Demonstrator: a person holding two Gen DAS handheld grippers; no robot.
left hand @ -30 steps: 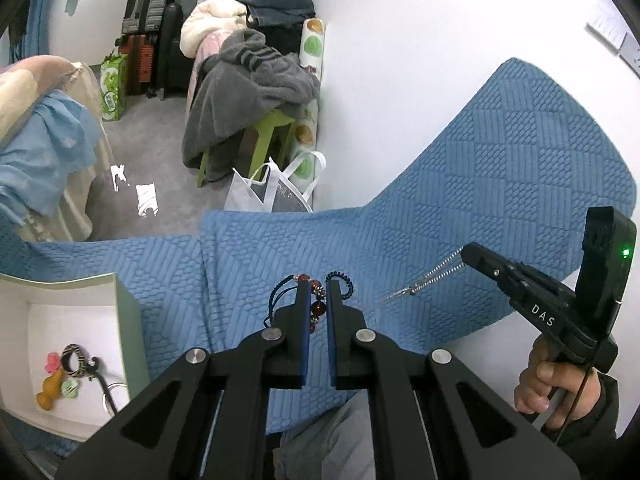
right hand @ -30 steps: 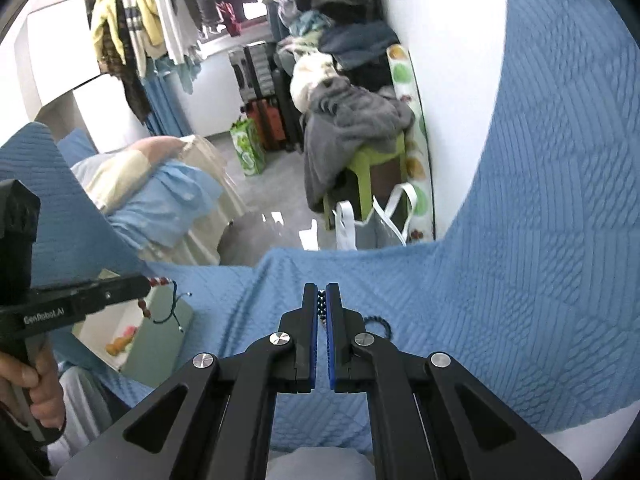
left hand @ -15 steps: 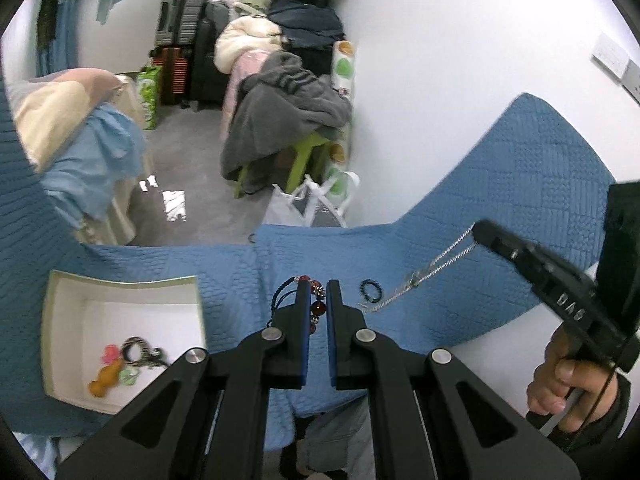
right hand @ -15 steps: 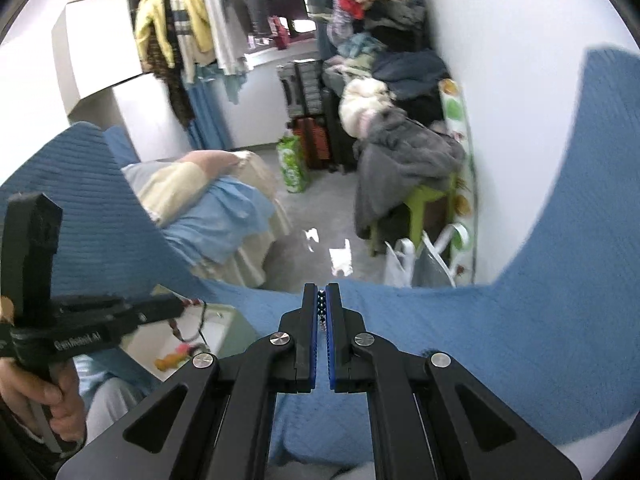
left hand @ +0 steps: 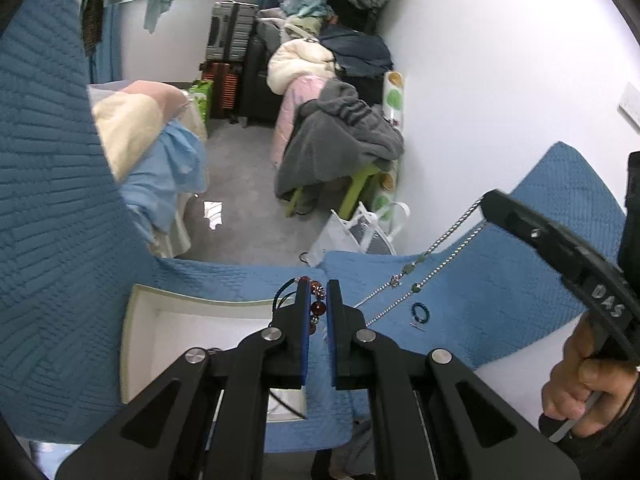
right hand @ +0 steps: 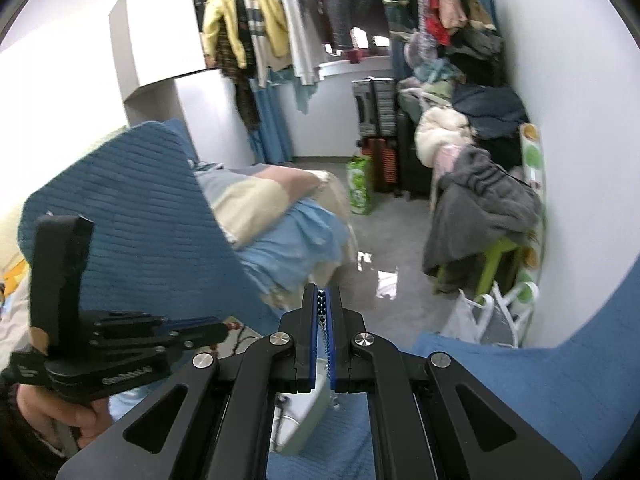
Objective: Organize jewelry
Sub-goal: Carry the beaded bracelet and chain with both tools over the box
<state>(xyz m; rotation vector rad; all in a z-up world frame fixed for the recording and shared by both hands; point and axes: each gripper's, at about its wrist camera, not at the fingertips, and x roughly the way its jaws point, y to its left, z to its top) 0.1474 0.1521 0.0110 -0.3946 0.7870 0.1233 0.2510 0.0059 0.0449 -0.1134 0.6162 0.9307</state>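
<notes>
The left gripper [left hand: 319, 309] is nearly closed, its blue pads clamping a red-beaded bracelet [left hand: 317, 307] with dark cord looping out at 11 o'clock. Directly below it, toward 8 o'clock, sits the white jewelry box [left hand: 132, 344] on the blue quilted cloth [left hand: 500, 292]. The right gripper [right hand: 321, 308] is pinched tight on a silver chain necklace [left hand: 424, 276], which hangs slack from its tips toward the cloth. A small dark bead ring [left hand: 421, 313] lies on the cloth at 3 o'clock from the left gripper, just beside the chain's lower end.
</notes>
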